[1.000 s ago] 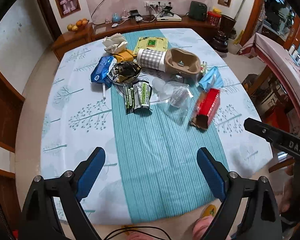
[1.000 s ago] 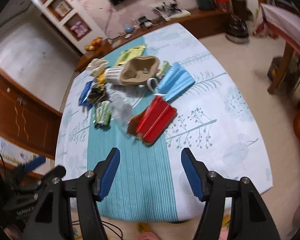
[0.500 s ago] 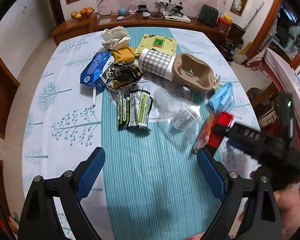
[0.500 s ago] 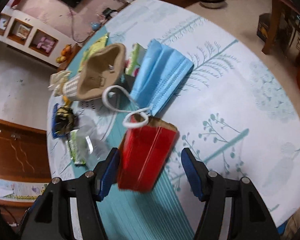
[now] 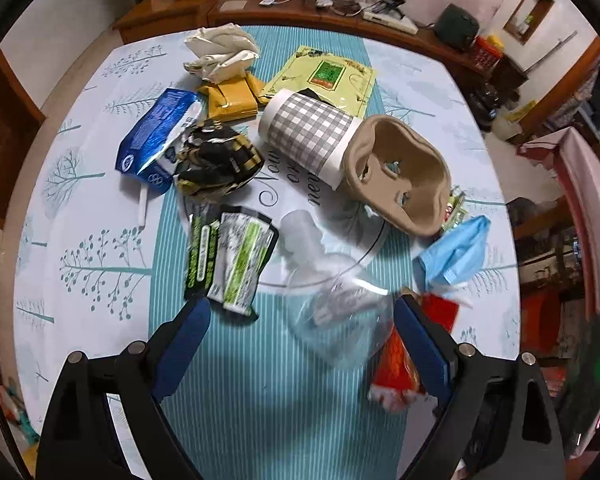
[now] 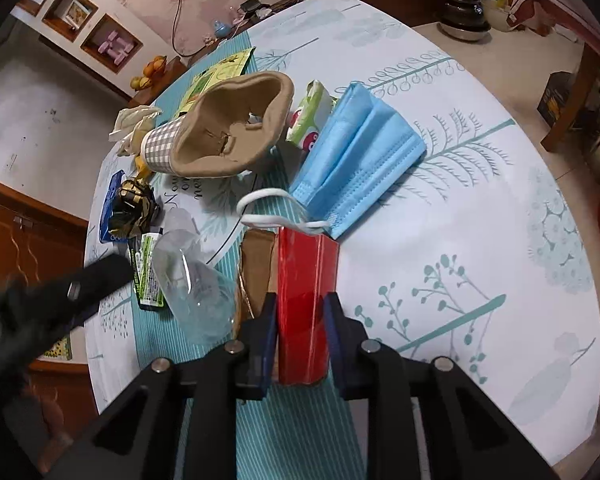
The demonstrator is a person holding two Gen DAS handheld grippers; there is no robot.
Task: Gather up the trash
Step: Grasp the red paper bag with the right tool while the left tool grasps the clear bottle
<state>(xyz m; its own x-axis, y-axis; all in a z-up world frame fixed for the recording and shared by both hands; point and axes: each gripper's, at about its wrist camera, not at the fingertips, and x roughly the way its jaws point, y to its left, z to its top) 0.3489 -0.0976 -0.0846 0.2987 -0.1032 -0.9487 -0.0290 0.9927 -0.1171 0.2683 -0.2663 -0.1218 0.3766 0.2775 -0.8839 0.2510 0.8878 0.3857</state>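
Trash lies on a round table with a teal-and-white cloth. My right gripper is shut on a red carton, whose far end touches the ear loop of a blue face mask. The carton also shows in the left wrist view, blurred beside my right finger. My left gripper is open just above the table, with a clear plastic bottle between its fingers. Green snack wrappers lie just beyond its left finger.
Further back lie a checked paper cup, a brown pulp cup holder, a blue packet, a black-gold wrapper, a yellow pouch and crumpled paper. A wooden sideboard runs along the far wall.
My right gripper has moved onto the red carton and closed on it. My left gripper has moved forward and down, so the clear bottle now sits between its fingers.
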